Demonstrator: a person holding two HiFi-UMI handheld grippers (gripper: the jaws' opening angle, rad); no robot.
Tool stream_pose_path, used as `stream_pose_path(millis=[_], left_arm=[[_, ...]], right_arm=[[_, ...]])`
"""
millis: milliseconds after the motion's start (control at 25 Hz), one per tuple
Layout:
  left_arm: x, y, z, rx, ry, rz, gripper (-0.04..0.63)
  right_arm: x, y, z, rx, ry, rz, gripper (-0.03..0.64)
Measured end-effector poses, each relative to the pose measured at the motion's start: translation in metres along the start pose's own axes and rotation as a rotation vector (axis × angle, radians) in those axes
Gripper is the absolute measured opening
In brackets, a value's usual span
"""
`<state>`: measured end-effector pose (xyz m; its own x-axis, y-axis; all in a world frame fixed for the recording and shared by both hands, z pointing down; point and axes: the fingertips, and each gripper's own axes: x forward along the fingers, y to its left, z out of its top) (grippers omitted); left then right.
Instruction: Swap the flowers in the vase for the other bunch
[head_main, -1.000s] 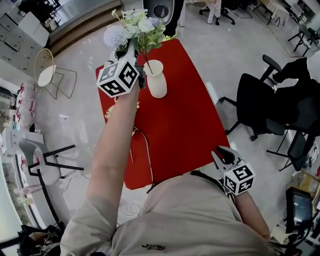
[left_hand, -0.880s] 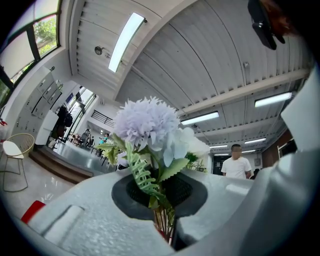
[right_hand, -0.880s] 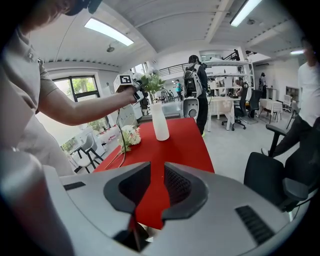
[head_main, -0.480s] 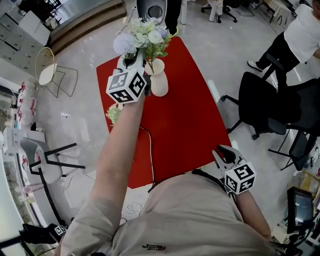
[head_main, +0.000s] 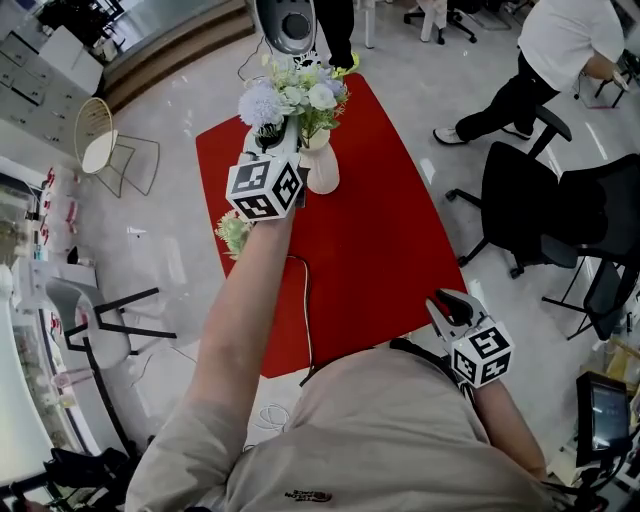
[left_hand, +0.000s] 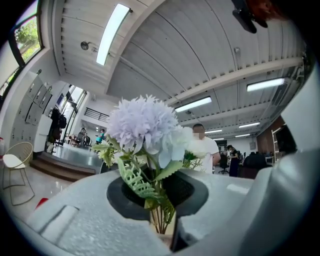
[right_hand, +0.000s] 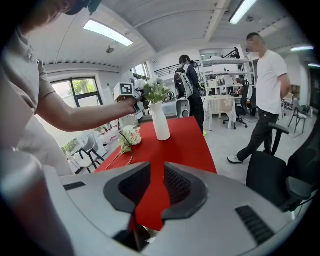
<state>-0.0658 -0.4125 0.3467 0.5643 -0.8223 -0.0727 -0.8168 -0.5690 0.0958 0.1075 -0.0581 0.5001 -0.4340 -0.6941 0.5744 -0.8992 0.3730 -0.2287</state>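
now left gripper (left_hand: 163, 226) fingers (left_hand: 90, 220) pinch flower stems (left_hand: 159, 214) at vase (head_main: 323, 172)

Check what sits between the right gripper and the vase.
Only bare red tablecloth lies between the right gripper and the white vase, clearest in the right gripper view. The spare bunch lies off to the left of that line.

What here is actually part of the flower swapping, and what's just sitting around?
Part of the job: white vase; pale flower bunch clamped in the left gripper; other bunch lying on the red table.

Just about: black office chair; wire chair; cable across the table; right gripper, open and empty.
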Motion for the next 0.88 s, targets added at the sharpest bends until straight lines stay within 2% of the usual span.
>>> stream_pose_path(millis=[280, 880], left_arm=[[-0.006, -0.003, -0.013, 0.025, 0.040, -0.007, 0.084], [-0.021, -0.015, -0.048, 0.048, 0.157, -0.025, 0.235]], right_arm=[[0.000, 0.001, -0.001, 0.000, -0.003, 0.007, 0.091], [0.001, -0.004, -0.003, -0.009, -0.015, 0.041, 0.091]])
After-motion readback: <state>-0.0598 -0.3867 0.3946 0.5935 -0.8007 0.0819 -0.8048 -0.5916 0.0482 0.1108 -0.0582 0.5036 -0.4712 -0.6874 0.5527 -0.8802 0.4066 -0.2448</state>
